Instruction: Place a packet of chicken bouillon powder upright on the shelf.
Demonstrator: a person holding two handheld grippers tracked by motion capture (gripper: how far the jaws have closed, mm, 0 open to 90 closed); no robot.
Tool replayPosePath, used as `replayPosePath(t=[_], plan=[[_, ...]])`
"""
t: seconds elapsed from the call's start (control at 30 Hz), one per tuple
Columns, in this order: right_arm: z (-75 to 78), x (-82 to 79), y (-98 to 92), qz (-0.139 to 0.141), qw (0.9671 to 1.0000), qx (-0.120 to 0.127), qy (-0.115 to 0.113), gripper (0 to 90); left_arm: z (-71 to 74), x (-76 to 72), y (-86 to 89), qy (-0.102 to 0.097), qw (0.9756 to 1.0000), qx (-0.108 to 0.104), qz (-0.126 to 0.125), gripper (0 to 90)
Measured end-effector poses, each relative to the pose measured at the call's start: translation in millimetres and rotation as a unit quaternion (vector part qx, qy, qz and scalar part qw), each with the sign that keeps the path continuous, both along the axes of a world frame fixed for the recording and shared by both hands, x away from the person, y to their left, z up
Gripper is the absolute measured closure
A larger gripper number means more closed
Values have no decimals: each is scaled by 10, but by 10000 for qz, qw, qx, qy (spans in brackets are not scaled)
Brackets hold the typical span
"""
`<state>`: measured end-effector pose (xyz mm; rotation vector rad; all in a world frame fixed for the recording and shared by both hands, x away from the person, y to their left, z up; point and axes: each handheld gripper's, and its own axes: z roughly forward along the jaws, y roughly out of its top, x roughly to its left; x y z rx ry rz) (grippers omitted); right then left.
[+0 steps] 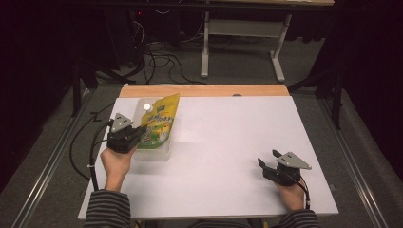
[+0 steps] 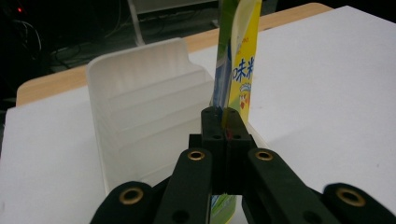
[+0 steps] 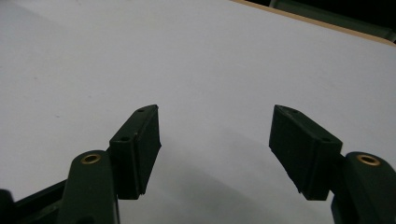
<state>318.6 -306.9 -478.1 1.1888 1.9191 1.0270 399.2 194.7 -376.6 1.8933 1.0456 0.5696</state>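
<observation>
A yellow and green snack pouch [image 1: 160,124] leans over a clear plastic bin [image 1: 164,153] at the table's left. My left gripper [image 1: 138,133] is shut on the pouch's near edge. In the left gripper view the jaws pinch the pouch [image 2: 239,70], which stands edge-on above the bin [image 2: 140,107], at its right side. My right gripper [image 1: 267,158] rests at the table's right front, open, with nothing between its jaws. The right gripper view has its gripper [image 3: 215,140] held wide over bare white tabletop.
The white tabletop [image 1: 228,142] has a wooden strip [image 1: 204,90] along its far edge. Beyond it stand a grey desk frame [image 1: 242,42] and loose cables [image 1: 161,61] on the floor. Metal rails run along both sides of the table.
</observation>
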Motion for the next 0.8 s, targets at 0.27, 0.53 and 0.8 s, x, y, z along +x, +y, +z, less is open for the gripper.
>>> replayPosePath(t=[0.27,0.53,0.8], plan=[[0,10,-6,-10,10000,31,32,343,-49,-20,70,377,9990,239,6,894],[4,28,-46,-88,9997,196,101,342,-228,-77,197,545,9983,92,156,895],[2,23,-23,-93,9998,108,115,342,-330,-205,187,364,9993,16,99,894]])
